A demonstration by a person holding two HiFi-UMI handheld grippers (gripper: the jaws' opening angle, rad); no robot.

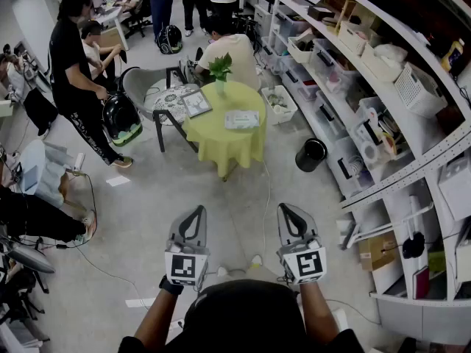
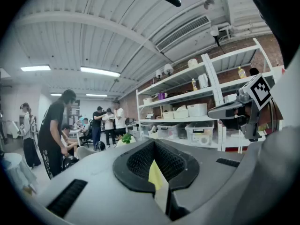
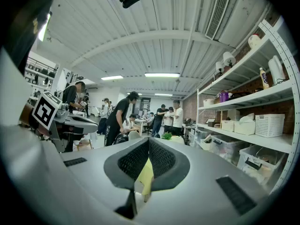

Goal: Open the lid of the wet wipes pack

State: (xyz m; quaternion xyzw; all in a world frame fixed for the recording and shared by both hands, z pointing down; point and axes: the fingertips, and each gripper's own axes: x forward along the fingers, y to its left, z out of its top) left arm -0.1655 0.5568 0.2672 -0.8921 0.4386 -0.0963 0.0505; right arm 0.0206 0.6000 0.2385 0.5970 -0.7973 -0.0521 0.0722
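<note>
Both grippers are held up side by side at 6 o'clock in head view, neither touching anything. Left gripper (image 1: 194,215): jaws together, tips meeting, nothing between them; same read from its own view (image 2: 153,144). Right gripper (image 1: 285,213): jaws together too, empty (image 3: 148,143). A sliver of yellow cloth shows through the notch below each pair of tips.

The pack (image 1: 241,119) lies flat on the round yellow table (image 1: 221,142), at 12 o'clock from the grippers and well apart from them. It sits at about 3 o'clock of the tabletop centre. It's too small to tell the lid state.

Also on the table: a plant (image 1: 219,68) at the 12 o'clock edge and a frame (image 1: 196,103) at 10 o'clock.

A black bin (image 1: 310,154) stands on the floor at 4 o'clock of the table. Shelves (image 1: 412,179) run down the 3 o'clock side. A person in black (image 1: 73,72) stands at 9 o'clock of the table.
</note>
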